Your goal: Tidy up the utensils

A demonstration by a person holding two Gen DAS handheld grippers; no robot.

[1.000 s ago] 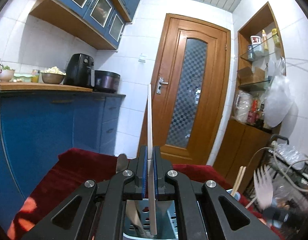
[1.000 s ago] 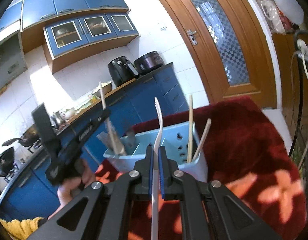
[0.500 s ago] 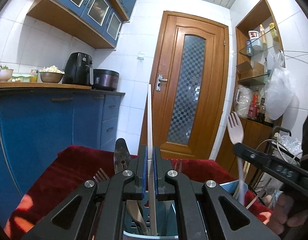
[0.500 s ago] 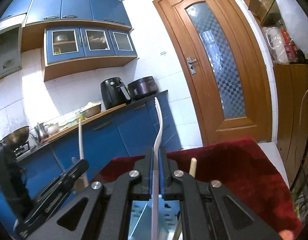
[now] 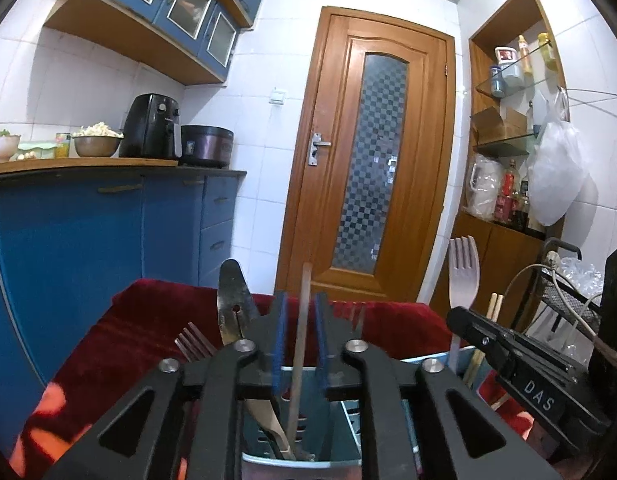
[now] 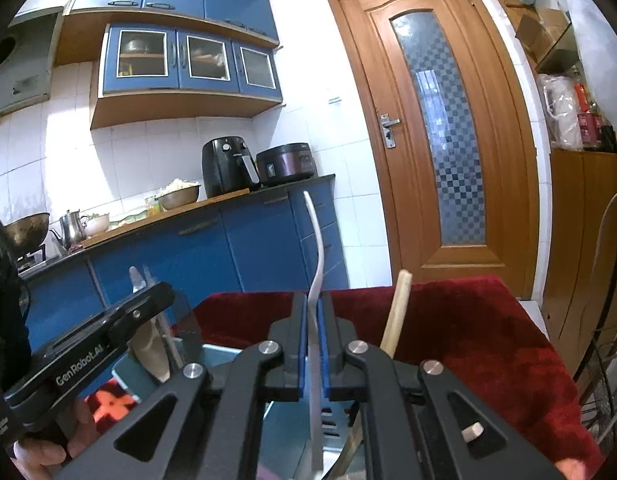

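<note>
Left wrist view: utensils go into a blue holder on the red-covered bench.

Left gripper [image 5: 299,320] jaws have just been opening and now stand a little apart, not pressing the pale stick [image 5: 298,356] that leans in the utensil holder [image 5: 340,436]. Right gripper [image 6: 316,340] jaws hold the white fork [image 6: 317,276] tight above the same holder.
</note>
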